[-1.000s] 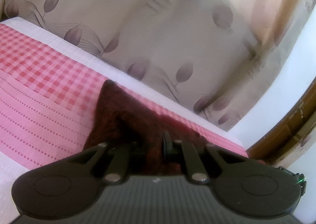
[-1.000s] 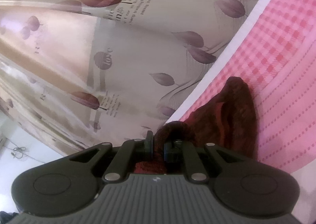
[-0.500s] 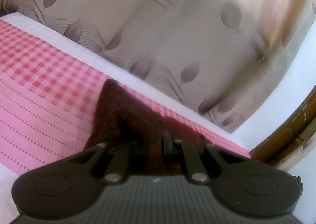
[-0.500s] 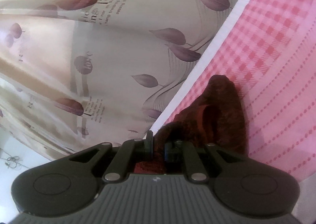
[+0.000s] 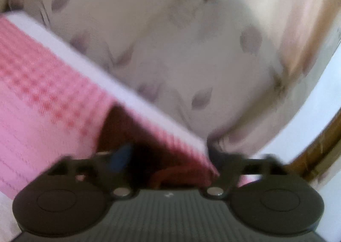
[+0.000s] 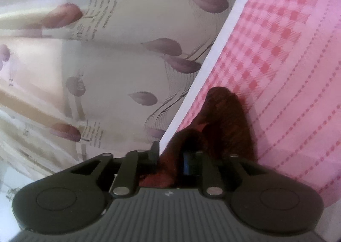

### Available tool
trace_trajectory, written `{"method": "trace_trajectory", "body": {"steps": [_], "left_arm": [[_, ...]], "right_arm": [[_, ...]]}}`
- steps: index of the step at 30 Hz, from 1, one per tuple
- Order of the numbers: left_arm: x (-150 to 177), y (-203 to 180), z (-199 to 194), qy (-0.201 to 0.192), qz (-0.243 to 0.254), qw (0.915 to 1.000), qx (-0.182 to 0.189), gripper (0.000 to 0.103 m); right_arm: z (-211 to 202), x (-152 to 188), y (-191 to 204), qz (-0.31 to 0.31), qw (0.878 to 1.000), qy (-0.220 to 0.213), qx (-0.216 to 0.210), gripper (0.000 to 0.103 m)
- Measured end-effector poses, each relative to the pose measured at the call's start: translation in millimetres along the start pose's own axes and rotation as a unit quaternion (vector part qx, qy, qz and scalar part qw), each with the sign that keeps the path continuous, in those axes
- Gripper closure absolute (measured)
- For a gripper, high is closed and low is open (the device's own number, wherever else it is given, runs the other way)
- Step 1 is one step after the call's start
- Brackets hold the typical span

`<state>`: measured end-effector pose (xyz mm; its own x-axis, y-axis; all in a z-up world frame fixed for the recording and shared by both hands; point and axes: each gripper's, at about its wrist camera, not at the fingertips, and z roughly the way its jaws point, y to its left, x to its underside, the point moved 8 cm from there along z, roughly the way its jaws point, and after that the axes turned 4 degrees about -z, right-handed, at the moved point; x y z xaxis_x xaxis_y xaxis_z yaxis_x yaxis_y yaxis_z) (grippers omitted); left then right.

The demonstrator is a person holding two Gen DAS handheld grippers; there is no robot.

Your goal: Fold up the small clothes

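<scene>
A dark red fuzzy garment (image 6: 228, 118) lies on the pink checked cloth (image 6: 287, 50) near its far edge. My right gripper (image 6: 170, 152) is shut on a bunched part of the garment, which fills the gap between the fingers. In the blurred left wrist view the garment (image 5: 119, 126) lies in front of my left gripper (image 5: 170, 156), whose fingers stand wide apart with nothing pinched between them; the garment's edge lies loose between them.
A beige curtain with purple leaf print (image 6: 117, 60) hangs right behind the surface's white edge (image 6: 215, 54). A wooden frame (image 5: 315, 150) and pale wall show at the right of the left wrist view.
My left gripper has opened wide and let go of the garment, and its view is blurred by motion. My right gripper has stayed shut on the garment, which moved a little.
</scene>
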<state>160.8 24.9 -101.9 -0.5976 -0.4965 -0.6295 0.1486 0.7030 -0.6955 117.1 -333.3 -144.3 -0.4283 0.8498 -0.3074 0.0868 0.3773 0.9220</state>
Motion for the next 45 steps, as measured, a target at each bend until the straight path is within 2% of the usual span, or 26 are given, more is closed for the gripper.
{"method": "trace_trajectory", "body": {"steps": [2,4,6,7,9,10,13,16,18,22,24,26,29,31,33,36,38,40,43,45], "left_arm": [[-9,-4,-7,-0.033,0.011,0.9994,0.008,0.011],[-13,-6,-7,-0.032,0.024,0.9992,0.001,0.011],[-14,-5,-9,-0.033,0.030,0.9990,-0.007,0.011],[-14,-4,-10,-0.033,0.034,0.9988,-0.009,0.011],[-16,-2,-15,-0.037,0.048,0.9980,-0.019,0.011],[-15,0,-19,-0.038,0.055,0.9976,-0.019,0.011],[-9,2,-34,-0.015,0.071,0.9973,0.010,0.011],[14,5,-47,0.057,0.073,0.9943,0.052,0.011],[33,7,-48,0.106,0.085,0.9891,0.057,0.011],[54,3,-34,0.137,0.120,0.9826,0.036,0.011],[57,-3,-19,0.151,0.116,0.9811,0.037,0.011],[56,-6,0,0.159,0.123,0.9793,0.020,0.011],[40,-6,22,0.127,0.124,0.9840,-0.014,0.011],[26,5,34,0.104,0.077,0.9914,-0.021,0.011],[14,17,43,0.082,0.034,0.9956,-0.029,0.011],[-3,27,50,0.042,0.061,0.9932,-0.089,0.011],[-11,33,43,0.034,0.032,0.9960,-0.076,0.011],[-18,37,30,0.016,0.018,0.9976,-0.065,0.011],[-19,36,16,0.018,0.046,0.9968,-0.063,0.011],[-12,38,10,0.046,0.068,0.9951,-0.055,0.011]], "right_arm": [[-1,-1,-1,0.000,1.000,-0.004,0.000,0.070],[0,-2,-1,0.001,1.000,-0.007,0.001,0.069],[-1,-3,-2,0.004,1.000,-0.013,-0.001,0.064],[-4,-5,-1,0.005,1.000,-0.024,-0.005,0.062],[-14,-10,1,0.007,0.998,-0.056,-0.016,0.050],[-20,-13,2,0.007,0.997,-0.070,-0.021,0.048],[-35,-13,14,-0.011,0.996,-0.075,-0.035,0.048],[-53,-1,39,-0.083,0.994,-0.055,-0.043,0.048],[-64,16,55,-0.143,0.988,-0.027,-0.046,0.048],[-68,55,72,-0.262,0.964,0.040,-0.015,0.048],[-59,71,77,-0.292,0.954,0.069,-0.008,0.048],[-47,83,82,-0.314,0.945,0.089,-0.002,0.048],[-29,96,88,-0.339,0.934,0.114,0.005,0.048],[-17,98,88,-0.349,0.929,0.122,0.014,0.048],[-7,95,85,-0.340,0.933,0.119,0.019,0.048],[6,86,75,-0.334,0.936,0.100,0.048,0.045],[10,81,67,-0.325,0.939,0.087,0.073,0.045],[5,76,65,-0.300,0.949,0.075,0.061,0.045],[-13,73,69,-0.295,0.953,0.045,0.052,0.037],[-26,72,72,-0.295,0.954,0.032,0.050,0.037]]}}
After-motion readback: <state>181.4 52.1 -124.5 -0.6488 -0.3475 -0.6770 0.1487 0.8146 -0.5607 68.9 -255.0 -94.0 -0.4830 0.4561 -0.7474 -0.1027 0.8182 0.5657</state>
